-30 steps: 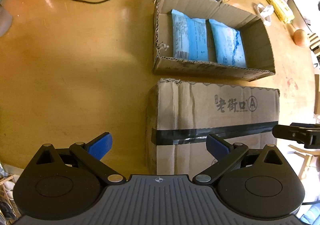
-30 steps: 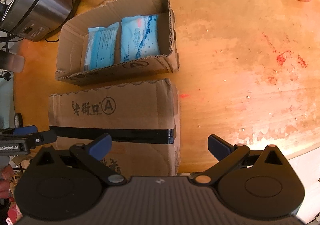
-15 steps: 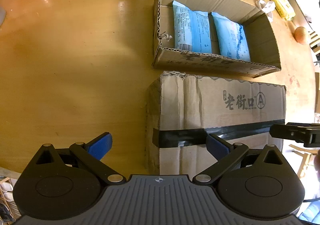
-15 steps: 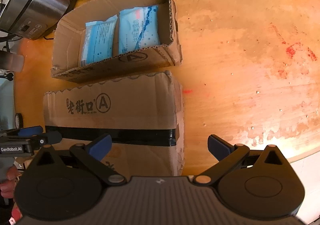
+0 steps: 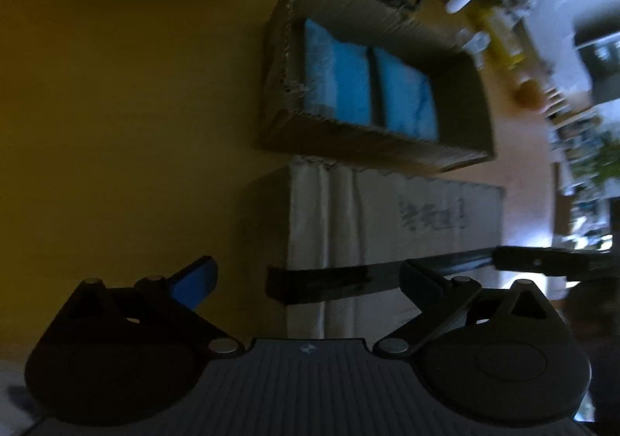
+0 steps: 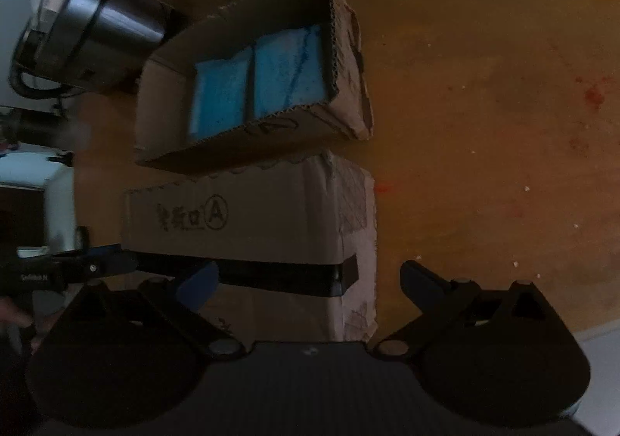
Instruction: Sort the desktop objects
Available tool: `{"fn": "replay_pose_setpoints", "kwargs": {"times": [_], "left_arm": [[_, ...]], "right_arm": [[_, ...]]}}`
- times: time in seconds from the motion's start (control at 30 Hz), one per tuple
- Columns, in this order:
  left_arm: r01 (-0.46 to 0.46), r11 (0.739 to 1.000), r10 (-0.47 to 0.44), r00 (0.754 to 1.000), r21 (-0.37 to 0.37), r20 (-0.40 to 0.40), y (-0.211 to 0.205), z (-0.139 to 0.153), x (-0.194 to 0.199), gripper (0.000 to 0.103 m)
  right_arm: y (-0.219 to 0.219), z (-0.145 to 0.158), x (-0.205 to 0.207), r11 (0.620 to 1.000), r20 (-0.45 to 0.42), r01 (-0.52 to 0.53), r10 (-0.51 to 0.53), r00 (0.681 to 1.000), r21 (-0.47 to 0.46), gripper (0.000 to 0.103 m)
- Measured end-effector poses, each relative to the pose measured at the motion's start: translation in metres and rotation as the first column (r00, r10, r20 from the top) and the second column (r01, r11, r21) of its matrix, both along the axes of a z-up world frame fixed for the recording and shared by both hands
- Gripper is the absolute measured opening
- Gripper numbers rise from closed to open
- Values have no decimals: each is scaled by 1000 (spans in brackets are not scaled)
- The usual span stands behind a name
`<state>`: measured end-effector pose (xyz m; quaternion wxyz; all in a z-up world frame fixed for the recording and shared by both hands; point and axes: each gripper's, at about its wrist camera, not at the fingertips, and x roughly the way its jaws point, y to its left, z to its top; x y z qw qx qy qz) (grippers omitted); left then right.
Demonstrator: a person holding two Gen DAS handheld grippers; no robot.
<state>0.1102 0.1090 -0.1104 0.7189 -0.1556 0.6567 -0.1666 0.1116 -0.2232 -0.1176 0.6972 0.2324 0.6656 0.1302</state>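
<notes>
The closed cardboard box [image 6: 252, 242] sits at the near edge of the wooden surface [image 6: 484, 107], its far side just beside an open carton [image 6: 248, 103] holding 2 blue packets [image 6: 259, 83]. It looks stiff but creased, the corrugated walls likely to buckle if pinched, so I'd press flat against its 2 short ends. How heavy it is I can't judge. It is plain brown, printed with characters and a circled A, and banded by black tape [image 6: 279, 275]. The left hand-held gripper [image 5: 306, 275] and the right hand-held gripper [image 6: 308, 277] both hang spread wide over it, empty.
</notes>
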Motion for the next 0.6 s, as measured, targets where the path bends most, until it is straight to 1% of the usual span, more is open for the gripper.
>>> {"fn": "replay_pose_setpoints", "kwargs": {"times": [0.1, 0.23, 0.33, 0.43, 0.47, 0.5, 0.53, 0.57, 0.6], "left_arm": [[-7, 997, 8, 1000, -74, 2, 7, -5, -1, 103], [-13, 992, 12, 1000, -128, -3, 14, -12, -2, 103], [-13, 988, 12, 1000, -155, -6, 18, -14, -3, 103], [-14, 987, 12, 1000, -162, -12, 20, -15, -4, 102], [-14, 986, 12, 1000, -168, -14, 21, -16, -4, 101], [-18, 984, 15, 1000, -177, -17, 22, -16, -3, 93], [-23, 983, 19, 999, -182, -26, 22, -18, -3, 73], [-24, 984, 18, 999, -176, -32, 22, -19, -3, 66], [-21, 987, 16, 999, -160, -32, 22, -19, -3, 59]], "right_arm": [[-6, -4, -1, 999, 3, 3, -3, 1000, 45, 100], [-11, -7, -3, 996, 6, 5, -6, 1000, 87, 100], [-14, -9, -4, 994, 0, 14, -14, 1000, 106, 99], [-13, -11, -5, 994, -5, 18, -18, 1000, 106, 97], [-13, -11, -5, 994, -5, 18, -18, 1000, 105, 95], [-14, -12, -5, 994, -6, 17, -16, 1000, 106, 89], [-14, -13, -5, 994, -12, 11, -10, 1000, 111, 83], [-13, -14, -5, 993, -16, 6, -5, 1000, 115, 67], [-13, -13, -6, 994, -9, 4, -4, 1000, 108, 65]]}}
